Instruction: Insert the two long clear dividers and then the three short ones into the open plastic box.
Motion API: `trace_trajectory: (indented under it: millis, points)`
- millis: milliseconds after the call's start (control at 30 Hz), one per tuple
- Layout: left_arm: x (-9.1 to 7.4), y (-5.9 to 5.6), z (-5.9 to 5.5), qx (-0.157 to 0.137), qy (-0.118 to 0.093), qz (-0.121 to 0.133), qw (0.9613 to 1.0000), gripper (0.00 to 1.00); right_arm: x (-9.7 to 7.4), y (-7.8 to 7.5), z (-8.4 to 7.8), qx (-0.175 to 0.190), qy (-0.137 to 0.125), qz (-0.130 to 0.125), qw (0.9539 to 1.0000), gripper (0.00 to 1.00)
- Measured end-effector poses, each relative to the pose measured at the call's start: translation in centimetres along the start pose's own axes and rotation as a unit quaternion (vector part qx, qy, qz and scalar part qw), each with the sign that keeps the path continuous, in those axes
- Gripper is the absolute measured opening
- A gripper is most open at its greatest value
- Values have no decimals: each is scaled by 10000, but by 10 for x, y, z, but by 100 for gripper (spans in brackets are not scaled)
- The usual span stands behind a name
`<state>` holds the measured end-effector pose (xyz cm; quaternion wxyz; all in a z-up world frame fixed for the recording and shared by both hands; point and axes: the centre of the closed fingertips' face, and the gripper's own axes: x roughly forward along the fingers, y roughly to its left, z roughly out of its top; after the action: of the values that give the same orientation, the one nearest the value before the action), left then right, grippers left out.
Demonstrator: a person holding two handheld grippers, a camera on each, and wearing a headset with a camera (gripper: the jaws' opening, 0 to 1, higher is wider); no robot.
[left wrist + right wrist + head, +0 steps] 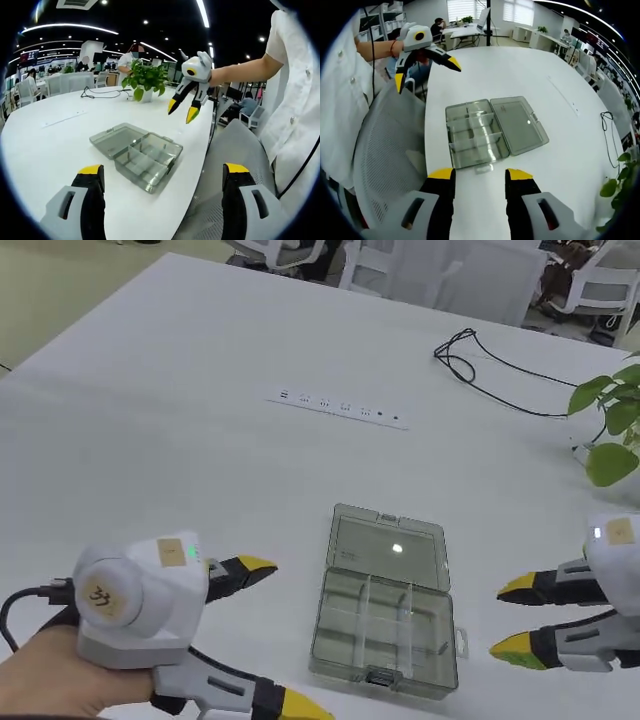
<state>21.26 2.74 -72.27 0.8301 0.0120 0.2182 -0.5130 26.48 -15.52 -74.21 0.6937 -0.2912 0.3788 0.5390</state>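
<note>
Plastic box (385, 615) lies open near surface (200, 390) near edge. Clear dividers (472, 135) look seated, forming compartments; exact count unclear. Task seems nearly done. Left claw (278, 636), right claw (512, 618) spread wide, empty, flanking box.

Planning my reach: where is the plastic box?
Head view: the plastic box lies on the table, bottom centre, between the left hand-held gripper and the right hand-held gripper.
</note>
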Motion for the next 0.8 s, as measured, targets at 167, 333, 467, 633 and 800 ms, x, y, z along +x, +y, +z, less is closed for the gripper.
trace_trajectory:
  millis: [167, 333, 467, 633, 800]
  points:
    - [1, 1, 0, -7, 16, -10, 10000, 100, -4, -4, -25, 30, 212, -4, 9998, 44]
    - [2, 2, -1, -17, 32, -6, 10000, 100, -7, -10, -48, 68, 414, -30, 9991, 45]
    - [2, 3, -3, -38, 58, -18, 10000, 100, -8, -16, -66, 136, 575, -64, 9982, 47]
    - [3, 5, -6, -48, 107, -24, 9999, 100, -6, -22, -91, 72, 873, -54, 9961, 49]
    - [4, 7, -7, -61, 119, -22, 9999, 100, -4, -19, -111, -17, 1193, 45, 9928, 50]
